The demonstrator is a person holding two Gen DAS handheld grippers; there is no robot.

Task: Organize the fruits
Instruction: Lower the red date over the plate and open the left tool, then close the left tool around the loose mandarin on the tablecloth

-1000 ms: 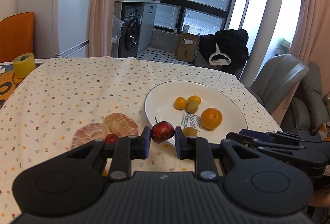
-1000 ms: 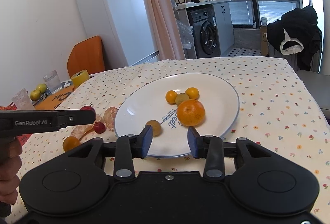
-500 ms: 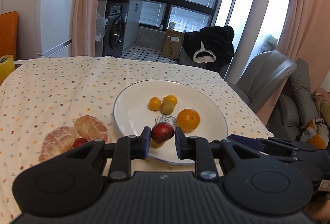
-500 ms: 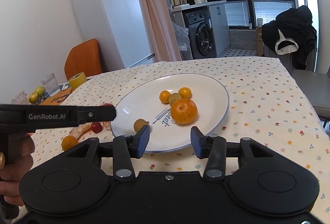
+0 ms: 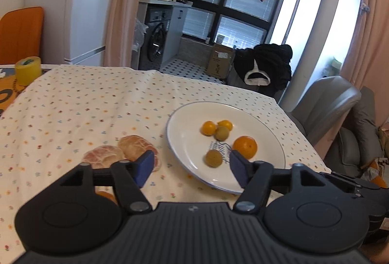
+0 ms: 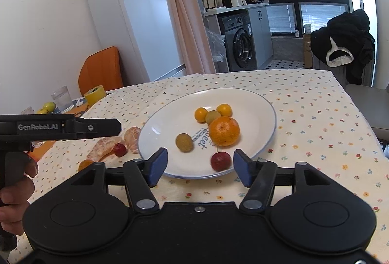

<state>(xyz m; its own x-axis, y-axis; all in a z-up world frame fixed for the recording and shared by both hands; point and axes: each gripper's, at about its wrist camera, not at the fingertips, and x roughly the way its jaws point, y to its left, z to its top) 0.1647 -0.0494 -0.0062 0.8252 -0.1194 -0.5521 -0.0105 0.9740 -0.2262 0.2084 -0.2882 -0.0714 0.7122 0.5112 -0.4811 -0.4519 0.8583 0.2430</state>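
- Plate (image 6: 262, 103) sat on the table (image 6: 316, 118) with six fruits in it: big orange (image 6: 224, 131), three small yellow-orange fruits bunched behind it (image 6: 213, 113), a dull yellow-green one (image 6: 184, 142) toward the left, and a small red fruit (image 6: 220, 161) at the near rim.
- Left gripper (image 5: 192, 168) hovered over the plate's near-left edge, jaws spread wide, holding nothing.
- Right gripper (image 6: 200, 166) hovered at the plate's near edge, jaws spread, empty; red fruit lay between them but apart from both.
- Left on the cloth, outside the plate: two peeled citrus pieces (image 6: 116, 142), another small red fruit (image 6: 119, 149) touching them, a small orange one (image 6: 85, 164) nearer the camera.
- Green-yellow fruits (image 6: 48, 107) by a glass (image 6: 62, 98) at the far table end; unclear whether they count.
- Judged over halfway: four loose pieces near the plate not yet moved.
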